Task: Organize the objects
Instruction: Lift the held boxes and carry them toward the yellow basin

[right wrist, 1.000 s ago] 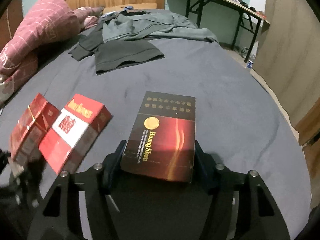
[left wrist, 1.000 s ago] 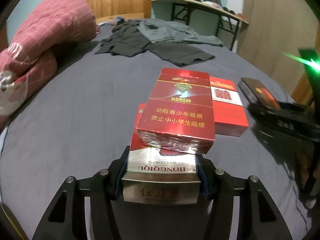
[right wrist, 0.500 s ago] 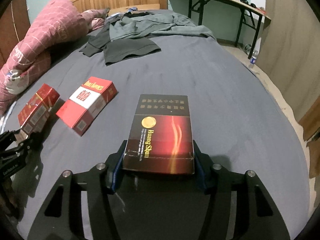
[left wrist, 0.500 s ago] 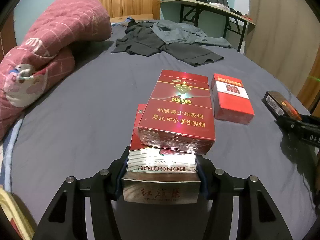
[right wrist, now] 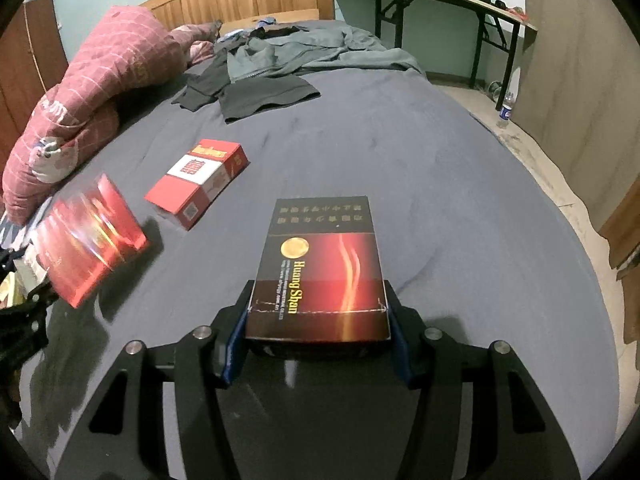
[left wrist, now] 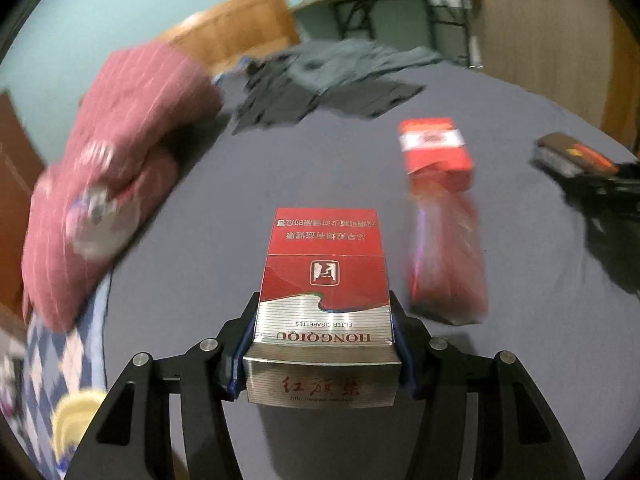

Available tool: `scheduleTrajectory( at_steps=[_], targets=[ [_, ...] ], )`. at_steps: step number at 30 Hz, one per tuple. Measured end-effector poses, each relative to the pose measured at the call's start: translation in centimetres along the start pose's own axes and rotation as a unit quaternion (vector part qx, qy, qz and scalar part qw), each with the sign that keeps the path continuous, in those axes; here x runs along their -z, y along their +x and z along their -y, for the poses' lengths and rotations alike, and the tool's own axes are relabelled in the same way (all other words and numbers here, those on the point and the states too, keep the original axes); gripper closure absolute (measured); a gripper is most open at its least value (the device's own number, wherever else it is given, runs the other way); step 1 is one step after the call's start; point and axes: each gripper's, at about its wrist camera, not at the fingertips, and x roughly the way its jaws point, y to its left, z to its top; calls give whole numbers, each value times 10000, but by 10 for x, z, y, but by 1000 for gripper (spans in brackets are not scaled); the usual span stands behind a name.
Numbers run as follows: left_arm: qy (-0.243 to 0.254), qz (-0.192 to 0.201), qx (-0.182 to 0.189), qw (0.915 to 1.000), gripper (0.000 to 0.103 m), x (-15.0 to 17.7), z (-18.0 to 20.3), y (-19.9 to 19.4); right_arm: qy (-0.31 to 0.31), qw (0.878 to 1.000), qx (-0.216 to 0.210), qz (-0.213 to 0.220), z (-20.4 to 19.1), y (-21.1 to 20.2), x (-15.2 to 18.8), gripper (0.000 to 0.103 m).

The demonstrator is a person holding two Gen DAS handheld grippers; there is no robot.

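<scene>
1. Off its perch now: finds the Diamond carton [left wrist: 448, 256] no longer riding on top of the Hongqiqu carton [left wrist: 324, 280], as it did half a second ago, but down at 3 o'clock of it, blurred, apparently still tumbling (cannot tell from either view whether settled on the grey bed [left wrist: 200, 240]).
2. Shows the left gripper [left wrist: 322, 320] clamped narrow on the Hongqiqu carton, pads pressing both long sides near the silver end, red end pointing to 12 o'clock.
3. Shows the right gripper [right wrist: 318, 308] closed the same way on the dark Huang Shan carton [right wrist: 320, 264], held flat, long axis also running 6 to 12.
4. Places the Double Happiness carton [right wrist: 198, 182] flat on the bed, at 10 o'clock from the right jaws and at 1 o'clock from the left jaws; long axis slants from 7 to 1 in the right wrist view.
5. Places the loose Diamond carton [right wrist: 90, 240] at 9 o'clock from the right jaws, tilted on an edge, well apart from them and just beside the left ones; hence the left hand is clearly the nearer.
6. Judges the coming move to hinge on that: both grippers full, so probably needs the Hongqiqu carton set down first, likely alongside the Double Happiness carton with long axes parallel, before any reach to 3 o'clock for the dropped one.
7. Risks a skewed row if the Diamond carton lands crosswise.
</scene>
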Motion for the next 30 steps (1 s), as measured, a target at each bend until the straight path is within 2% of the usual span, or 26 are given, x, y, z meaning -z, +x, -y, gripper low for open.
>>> scheduleTrajectory(
  at_steps=[4,8,15,23,30],
  targets=[
    [-323,98,166,9993,48,4,-9,-19,-33,9999,-94,29,-5,-12,5,45],
    [-285,272,147,9991,48,-4,-3,-46,-103,9998,-144,65,-14,-27,9,45],
    [-981,404,272,9940,48,11,-21,-95,-198,9995,-198,170,-29,-59,13,45],
    [-1141,513,227,9919,48,26,-27,-134,-314,9991,-151,254,-41,-87,16,45],
    [-1283,523,255,9900,48,36,-33,-144,-379,9988,-67,307,-48,-98,17,45]
  ],
)
